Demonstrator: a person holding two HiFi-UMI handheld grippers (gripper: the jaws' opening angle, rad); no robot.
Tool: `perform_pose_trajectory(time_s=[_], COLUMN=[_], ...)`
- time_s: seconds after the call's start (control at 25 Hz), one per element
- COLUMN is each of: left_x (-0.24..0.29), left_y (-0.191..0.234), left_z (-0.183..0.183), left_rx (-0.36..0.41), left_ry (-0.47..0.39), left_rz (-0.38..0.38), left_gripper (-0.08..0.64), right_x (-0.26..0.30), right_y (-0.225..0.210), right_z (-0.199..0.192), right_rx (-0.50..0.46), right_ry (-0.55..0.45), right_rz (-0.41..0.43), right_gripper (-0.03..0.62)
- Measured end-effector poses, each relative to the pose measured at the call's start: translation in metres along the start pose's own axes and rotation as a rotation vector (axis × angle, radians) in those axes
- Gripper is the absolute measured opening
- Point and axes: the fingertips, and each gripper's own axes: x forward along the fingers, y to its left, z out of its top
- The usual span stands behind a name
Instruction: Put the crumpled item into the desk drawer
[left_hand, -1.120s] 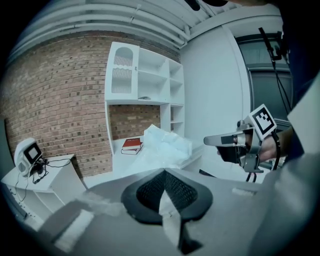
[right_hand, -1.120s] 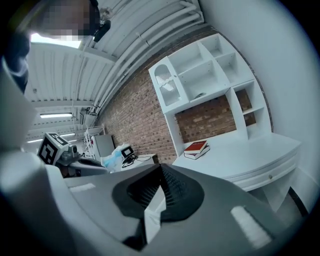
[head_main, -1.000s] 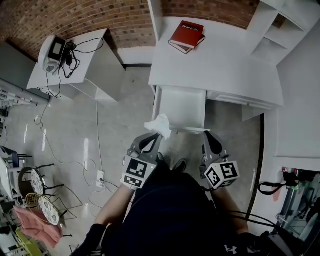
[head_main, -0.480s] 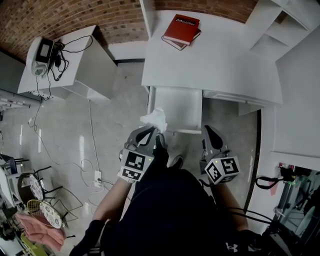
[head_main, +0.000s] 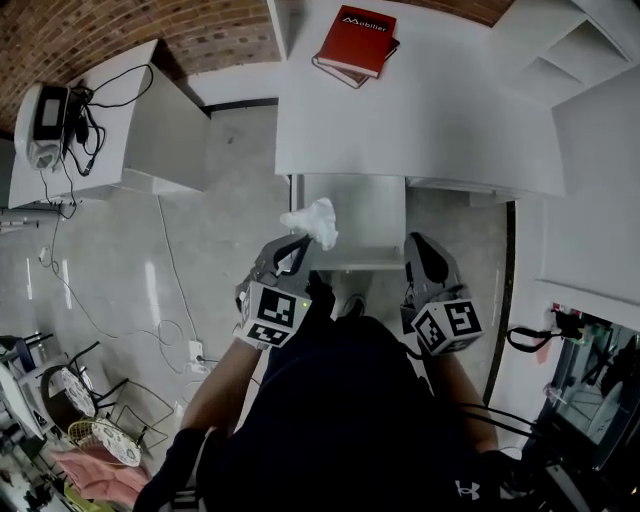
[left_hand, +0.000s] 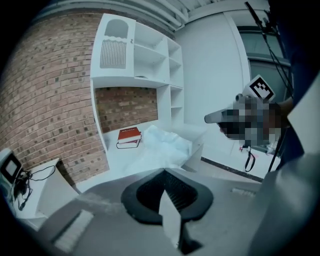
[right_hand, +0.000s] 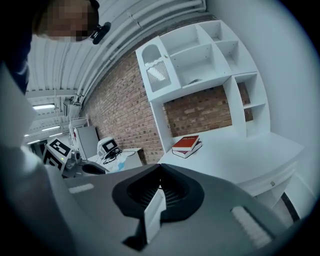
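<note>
The crumpled item (head_main: 313, 222) is a white wad of paper or cloth. My left gripper (head_main: 300, 241) is shut on it and holds it over the front left corner of the open desk drawer (head_main: 362, 212). In the left gripper view the wad (left_hand: 162, 149) sticks out just past the left gripper's (left_hand: 163, 171) closed jaws, with the desk behind it. My right gripper (head_main: 419, 247) hovers by the drawer's front right corner. Its jaws are shut with nothing in them, as the right gripper view (right_hand: 160, 173) shows.
A red book (head_main: 356, 42) lies on the white desk top (head_main: 450, 120), also seen as a red book (right_hand: 186, 144) in the right gripper view. A low white cabinet (head_main: 150, 120) with a device and cables stands to the left. White shelves (head_main: 560, 60) rise at the right.
The desk and drawer have come closer as the person stepped forward. The left gripper, still shut on the wad, now reaches the drawer's front left corner. The right gripper stays shut.
</note>
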Motion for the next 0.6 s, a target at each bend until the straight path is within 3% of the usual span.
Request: perform_pose_trajectory(time_s=[0.32, 0.6], left_x=[0.036, 0.070], left_y=[0.029, 0.038], left_z=[-0.021, -0.042], left_rx=[0.055, 0.074], left_ry=[0.061, 0.146], left_rz=[-0.108, -0.132], left_gripper=[0.002, 0.002], right_x=[0.033, 0.054], right_y=[-0.006, -0.018], right_z=[-0.001, -0.018], right_rx=[0.000, 0.037], right_ry=[0.026, 0.076], right_rz=[-0.080, -0.065], right_gripper=[0.003, 0.003])
